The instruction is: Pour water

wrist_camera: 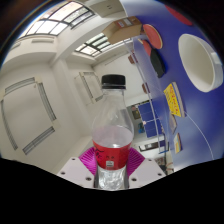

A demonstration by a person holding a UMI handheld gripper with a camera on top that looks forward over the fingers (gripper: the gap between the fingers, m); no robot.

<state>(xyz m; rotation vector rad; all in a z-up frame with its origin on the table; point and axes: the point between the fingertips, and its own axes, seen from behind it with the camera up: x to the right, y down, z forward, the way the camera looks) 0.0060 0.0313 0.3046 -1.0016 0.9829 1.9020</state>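
Note:
A clear plastic bottle (pixel 111 128) with a black cap and a red label stands between my fingers, rising straight ahead of the camera. My gripper (pixel 111 160) is shut on the bottle: both magenta pads (pixel 92 158) press against its red label from either side. The bottle's clear lower part shows between the finger bases. The whole scene behind is tilted, with the ceiling and its skylights beyond the bottle's left side. A blue surface with a white round bowl (pixel 203 60) lies beyond the bottle to the right.
An orange-red object (pixel 160 44) and a small dark item sit on the blue surface (pixel 150 25) near the white bowl. A yellow patterned object (pixel 174 100) and blue furniture (pixel 150 125) lie beyond the bottle. White walls and ceiling windows (pixel 62 18) fill the left.

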